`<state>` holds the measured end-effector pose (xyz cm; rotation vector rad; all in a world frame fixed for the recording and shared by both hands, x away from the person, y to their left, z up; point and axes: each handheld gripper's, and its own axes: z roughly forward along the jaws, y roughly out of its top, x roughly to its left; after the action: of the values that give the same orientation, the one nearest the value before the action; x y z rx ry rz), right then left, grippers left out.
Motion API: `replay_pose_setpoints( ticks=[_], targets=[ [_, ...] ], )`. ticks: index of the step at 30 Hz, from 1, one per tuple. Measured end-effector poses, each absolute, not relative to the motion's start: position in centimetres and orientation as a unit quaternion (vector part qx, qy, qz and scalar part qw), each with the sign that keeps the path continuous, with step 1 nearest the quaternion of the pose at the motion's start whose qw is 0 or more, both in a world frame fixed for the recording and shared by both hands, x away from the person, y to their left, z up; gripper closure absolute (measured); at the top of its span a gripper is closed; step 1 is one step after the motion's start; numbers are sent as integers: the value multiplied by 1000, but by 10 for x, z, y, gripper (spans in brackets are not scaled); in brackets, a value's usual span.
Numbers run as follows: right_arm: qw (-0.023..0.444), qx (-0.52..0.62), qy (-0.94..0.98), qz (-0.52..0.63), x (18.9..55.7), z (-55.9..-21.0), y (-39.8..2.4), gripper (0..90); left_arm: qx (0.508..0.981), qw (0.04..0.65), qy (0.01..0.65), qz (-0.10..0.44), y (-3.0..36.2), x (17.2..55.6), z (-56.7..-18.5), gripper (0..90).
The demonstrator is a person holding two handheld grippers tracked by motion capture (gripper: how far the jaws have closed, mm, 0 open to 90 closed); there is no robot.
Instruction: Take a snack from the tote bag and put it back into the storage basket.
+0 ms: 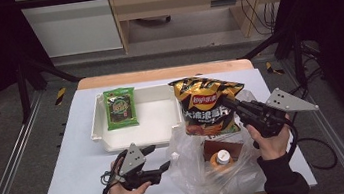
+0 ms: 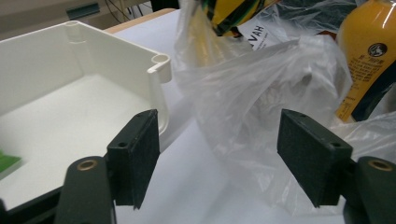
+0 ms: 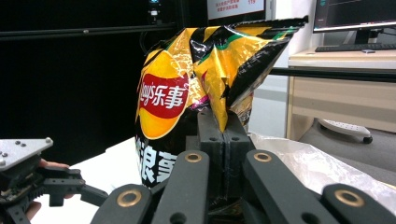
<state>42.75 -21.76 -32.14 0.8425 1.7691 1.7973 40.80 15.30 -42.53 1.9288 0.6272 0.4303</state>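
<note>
A yellow and black chips bag (image 1: 206,105) hangs upright above the table, between the white tray (image 1: 164,128) and a clear plastic bag (image 1: 211,177). My right gripper (image 1: 227,105) is shut on the chips bag's right edge; in the right gripper view the jaws (image 3: 224,128) pinch a fold of the chips bag (image 3: 168,100). My left gripper (image 1: 160,157) stands open near the table's front, just left of the plastic bag. In the left gripper view its pads (image 2: 140,149) are wide apart, with crumpled plastic bag (image 2: 261,102) beyond them, untouched. An orange bottle (image 1: 222,160) stands inside the plastic bag.
A green snack packet (image 1: 121,107) lies in the tray's far left part. The tray's near corner (image 2: 159,63) is close to my left gripper. The bottle (image 2: 369,51) sits to the right in that view. A white mat (image 1: 83,164) covers the table.
</note>
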Motion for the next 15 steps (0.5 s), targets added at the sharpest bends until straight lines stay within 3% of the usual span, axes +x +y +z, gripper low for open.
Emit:
replay_pose_setpoints(
  ticks=[7,15],
  targets=[
    [243,296,639,667,424,-313,-217,899,786,513,291,185,175,413,-419,395],
    [242,278,642,673,419,-305,-205,899,751,541,316,208,196,416,-399,428]
  ],
)
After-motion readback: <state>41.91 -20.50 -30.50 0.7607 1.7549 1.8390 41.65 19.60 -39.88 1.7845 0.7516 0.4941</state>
